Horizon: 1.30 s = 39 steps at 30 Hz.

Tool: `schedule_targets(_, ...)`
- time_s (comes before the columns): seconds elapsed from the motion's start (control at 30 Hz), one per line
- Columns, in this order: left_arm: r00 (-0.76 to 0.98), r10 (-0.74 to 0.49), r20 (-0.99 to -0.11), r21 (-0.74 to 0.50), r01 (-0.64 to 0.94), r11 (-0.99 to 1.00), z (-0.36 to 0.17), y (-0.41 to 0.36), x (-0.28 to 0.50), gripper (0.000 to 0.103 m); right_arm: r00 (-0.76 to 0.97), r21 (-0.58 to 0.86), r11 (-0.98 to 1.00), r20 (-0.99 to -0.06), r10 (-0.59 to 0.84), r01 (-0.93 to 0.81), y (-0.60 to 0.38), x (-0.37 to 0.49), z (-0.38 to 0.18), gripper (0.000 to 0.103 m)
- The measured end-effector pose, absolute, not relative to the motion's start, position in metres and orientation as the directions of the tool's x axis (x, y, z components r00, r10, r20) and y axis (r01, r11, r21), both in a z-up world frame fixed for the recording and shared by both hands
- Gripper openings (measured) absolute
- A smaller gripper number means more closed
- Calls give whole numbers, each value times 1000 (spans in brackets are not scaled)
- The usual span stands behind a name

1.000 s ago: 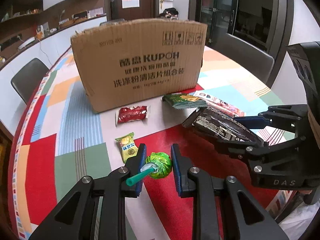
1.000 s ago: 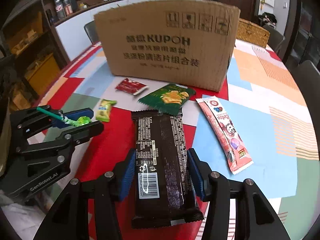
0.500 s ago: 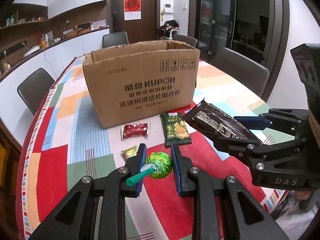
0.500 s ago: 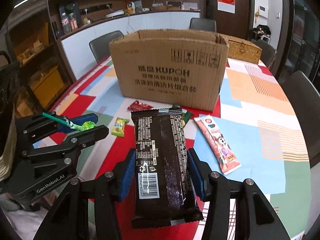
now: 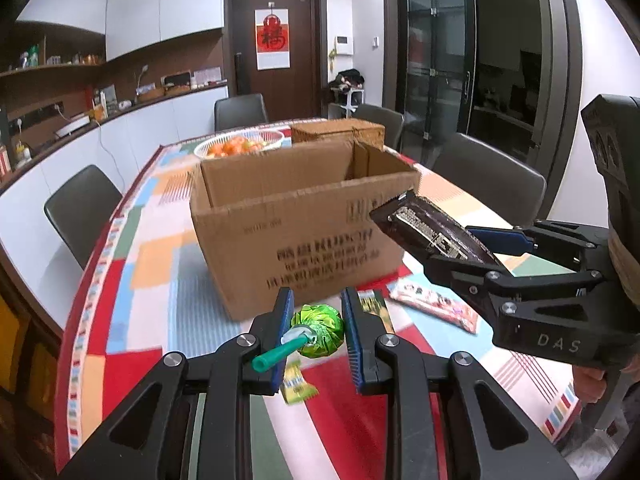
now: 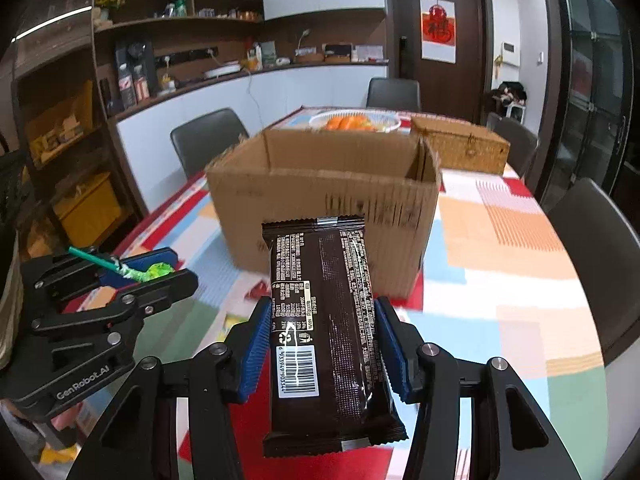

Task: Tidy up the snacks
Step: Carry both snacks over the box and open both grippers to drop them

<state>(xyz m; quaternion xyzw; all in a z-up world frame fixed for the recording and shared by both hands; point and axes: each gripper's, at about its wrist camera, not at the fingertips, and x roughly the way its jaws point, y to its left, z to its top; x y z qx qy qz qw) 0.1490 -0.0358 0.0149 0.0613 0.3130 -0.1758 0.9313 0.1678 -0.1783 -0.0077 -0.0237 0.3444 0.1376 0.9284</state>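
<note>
My left gripper (image 5: 317,308) is shut on a green-wrapped lollipop (image 5: 320,330) with a teal stick, held above the table in front of the open cardboard box (image 5: 296,224). My right gripper (image 6: 320,312) is shut on a dark brown snack packet (image 6: 326,320), held up at about the height of the box's rim (image 6: 320,178). In the left wrist view the right gripper (image 5: 480,248) with the packet (image 5: 432,232) is at the right, near the box's right corner. In the right wrist view the left gripper (image 6: 160,268) with the lollipop (image 6: 158,270) is at the left.
Loose snacks lie on the colourful tablecloth: a pink packet (image 5: 432,304), a green packet (image 5: 372,304) and a yellow-green sachet (image 5: 298,384). Behind the box stand a fruit bowl (image 6: 354,122) and a wicker case (image 6: 460,144). Chairs (image 5: 80,208) ring the table.
Both grippers have risen with their snacks. The box's open top and inside walls now show, and the bowl and case behind it have come into view.
</note>
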Motion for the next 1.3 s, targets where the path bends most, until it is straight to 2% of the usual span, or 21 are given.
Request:
schedule_targets(0.27, 782, -273, -560, 49, 360, 931, 37, -39, 183, 25, 782, 26, 967, -583, 220, -253, -183, 201, 17, 51)
schedule_targets(0.63, 803, -274, -529, 44, 348, 937, 66, -38, 236, 25, 809, 40, 967, -540, 233, -252, -184, 246, 47, 51)
schedule_targets(0.9, 783, -284, -553, -11, 334, 943, 76, -31, 271, 25, 793, 61, 965, -558, 246, -256, -181, 285, 52, 51)
schedule_targets(1.3, 727, -257, -637, -10, 326, 945, 55, -36, 320, 25, 769, 36, 974, -608, 199, -223, -175, 332, 36, 51)
